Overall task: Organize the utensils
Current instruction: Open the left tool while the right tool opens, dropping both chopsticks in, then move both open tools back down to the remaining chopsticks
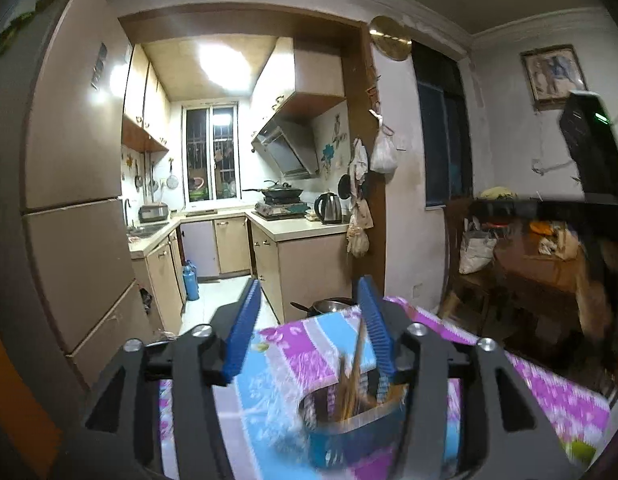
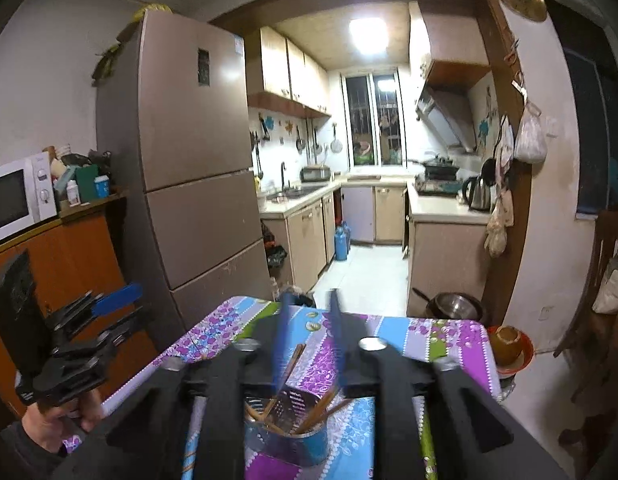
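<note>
Both pairs of tongs stand apart and grip nothing: the left gripper (image 1: 309, 320) gapes wide, the right gripper (image 2: 311, 340) narrower, its blue fingers (image 2: 336, 332) blurred. Just below them the round blue-and-silver metal utensil holder (image 2: 287, 446) sits on the purple-and-blue flowered tablecloth (image 2: 437, 334), already bristling with brown wooden chopsticks (image 2: 289, 366). The sorting looks nearly finished; best to draw both hands back gently, fingers clear of the leaning sticks, lest the holder tip.

One blue utensil holder (image 2: 287, 436) on the table (image 2: 393, 334), several wooden chopsticks (image 2: 287, 364) inside, exact number unclear; one metal strainer (image 2: 291, 404).
</note>
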`<state>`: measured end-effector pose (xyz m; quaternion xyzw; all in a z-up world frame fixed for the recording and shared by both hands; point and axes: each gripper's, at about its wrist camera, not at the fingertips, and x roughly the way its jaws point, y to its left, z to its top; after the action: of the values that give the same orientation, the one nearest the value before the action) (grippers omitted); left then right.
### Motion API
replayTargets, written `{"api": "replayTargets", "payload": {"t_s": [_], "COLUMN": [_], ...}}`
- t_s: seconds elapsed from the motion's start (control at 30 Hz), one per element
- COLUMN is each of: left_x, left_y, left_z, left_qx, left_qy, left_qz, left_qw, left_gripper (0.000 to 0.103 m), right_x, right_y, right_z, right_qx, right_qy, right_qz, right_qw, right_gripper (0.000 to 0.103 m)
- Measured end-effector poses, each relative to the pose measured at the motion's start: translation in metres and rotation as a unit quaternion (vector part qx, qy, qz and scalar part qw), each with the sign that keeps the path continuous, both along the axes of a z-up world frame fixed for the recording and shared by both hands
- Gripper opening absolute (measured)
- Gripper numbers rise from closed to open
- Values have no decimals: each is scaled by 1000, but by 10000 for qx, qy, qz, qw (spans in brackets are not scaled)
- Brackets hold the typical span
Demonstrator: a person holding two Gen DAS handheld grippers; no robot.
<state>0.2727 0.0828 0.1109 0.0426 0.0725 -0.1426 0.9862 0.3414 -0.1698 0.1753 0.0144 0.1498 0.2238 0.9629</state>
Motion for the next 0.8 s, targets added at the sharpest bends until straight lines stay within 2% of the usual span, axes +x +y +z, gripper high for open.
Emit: {"api": "replayTargets", "payload": {"t_s": [0.03,0.1,0.2,0.27,0.37,0.5,0.57,0.73,0.8], "left_x": [-22,-56,-101,-126,-149,-177,-185,-191,-194], "left_y": [6,14,31,44,54,65,63,41,36], "left_z": [-9,-30,-77,-112,-153,-198,-211,-232,-241], "left_qx": [42,175,258,154,153,-158,-211,73,199], "left_qy": [-40,16,396,789,1193,1594,1672,1691,1674], "left_qz": [-28,-49,-74,-39,-3,-50,-95,-225,-182], "left_qw": [10000,9998,9989,9968,9927,9871,9857,9853,9855], "left_gripper": [54,54,54,54,54,54,54,37,35], "right_x": [-8,-33,-65,-86,-120,-174,-193,-236,-251], "right_y": [-6,-22,-40,-48,-54,-56,-57,-59,-57], "right_z": [-1,-11,-40,-66,-106,-160,-180,-221,-233], "right_qx": [23,82,126,130,123,109,135,73,-56], "right_qy": [-33,-115,-43,81,240,379,476,552,467], "right_qz": [4,-50,-78,-97,-78,-113,-184,-483,-581], "right_qw": [10000,9999,9999,9998,9996,9992,9986,9973,9972], "right_gripper": [37,40,53,59,59,59,58,50,46]}}
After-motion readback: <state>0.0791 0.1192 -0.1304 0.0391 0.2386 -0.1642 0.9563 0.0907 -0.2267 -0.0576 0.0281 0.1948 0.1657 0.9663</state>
